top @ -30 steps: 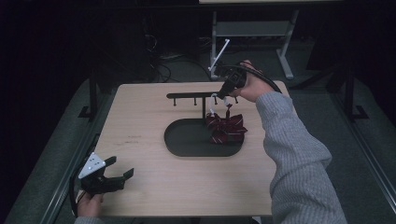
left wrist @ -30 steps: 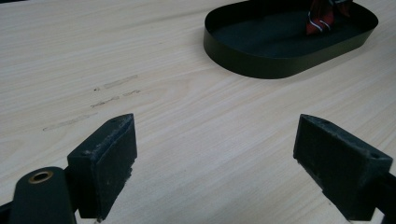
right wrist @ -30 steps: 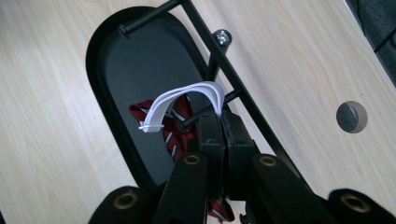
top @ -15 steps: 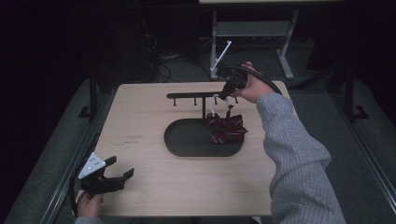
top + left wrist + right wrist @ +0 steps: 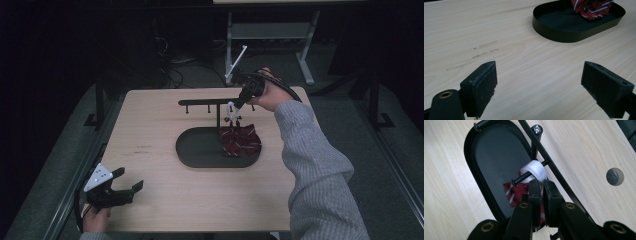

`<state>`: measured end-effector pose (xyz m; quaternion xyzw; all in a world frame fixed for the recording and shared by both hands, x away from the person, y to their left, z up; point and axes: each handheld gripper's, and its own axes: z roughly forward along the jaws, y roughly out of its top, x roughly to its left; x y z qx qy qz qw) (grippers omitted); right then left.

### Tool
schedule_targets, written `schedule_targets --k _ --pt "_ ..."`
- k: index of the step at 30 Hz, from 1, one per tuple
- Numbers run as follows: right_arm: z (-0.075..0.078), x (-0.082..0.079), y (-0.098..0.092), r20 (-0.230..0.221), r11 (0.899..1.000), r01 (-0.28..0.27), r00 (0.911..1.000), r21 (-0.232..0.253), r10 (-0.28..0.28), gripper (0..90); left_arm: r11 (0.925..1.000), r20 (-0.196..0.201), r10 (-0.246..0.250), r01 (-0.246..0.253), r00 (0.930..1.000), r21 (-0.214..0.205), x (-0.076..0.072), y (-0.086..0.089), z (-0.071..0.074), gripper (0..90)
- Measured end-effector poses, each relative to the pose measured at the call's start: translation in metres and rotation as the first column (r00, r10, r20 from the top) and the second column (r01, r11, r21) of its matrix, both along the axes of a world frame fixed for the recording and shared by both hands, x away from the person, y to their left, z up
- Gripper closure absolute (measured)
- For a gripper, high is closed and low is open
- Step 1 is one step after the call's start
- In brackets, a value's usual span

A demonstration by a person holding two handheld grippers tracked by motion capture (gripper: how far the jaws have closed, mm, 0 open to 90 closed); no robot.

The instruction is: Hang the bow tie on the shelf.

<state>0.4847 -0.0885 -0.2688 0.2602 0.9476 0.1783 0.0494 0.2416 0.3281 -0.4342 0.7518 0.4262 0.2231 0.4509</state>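
Grip first: the right gripper [image 5: 541,184], low in the centre of its own view, has its jaws nearly pressed together on the tail of a white loop [image 5: 535,168]. They have just been opening a little, with the strap between them. The loop is hooked over a short black peg [image 5: 524,178] of the rack [image 5: 205,102]. Below it the red striped cloth [image 5: 515,191] hangs down into the oval tray [image 5: 195,155], right of centre in the high view.

The main risk is probably that the loop sits near the peg's free end. If the pads drag on it while letting go, or the hand pulls back along the peg, the strap could slide off and the cloth would drop into the tray. A sideways tug might also tip the light rack.

At the lower left, the left gripper [image 5: 131,178] rests spread wide on the table [image 5: 150,125], well apart, so it cannot steady anything.
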Motion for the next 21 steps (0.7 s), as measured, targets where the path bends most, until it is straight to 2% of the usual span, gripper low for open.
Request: schedule_targets --k 10,21 --pt "0.001 -0.004 -0.005 -0.005 1.000 0.004 1.0000 0.018 -0.004 83.6 1.0000 0.002 -0.001 0.001 1.0000 -0.002 0.000 -0.001 0.000 13.0" --pt "0.001 -0.011 -0.016 -0.009 0.999 0.014 0.9999 0.050 -0.014 79.8 1.0000 0.003 -0.001 0.001 1.0000 0.000 0.000 -0.001 0.000 13.0"
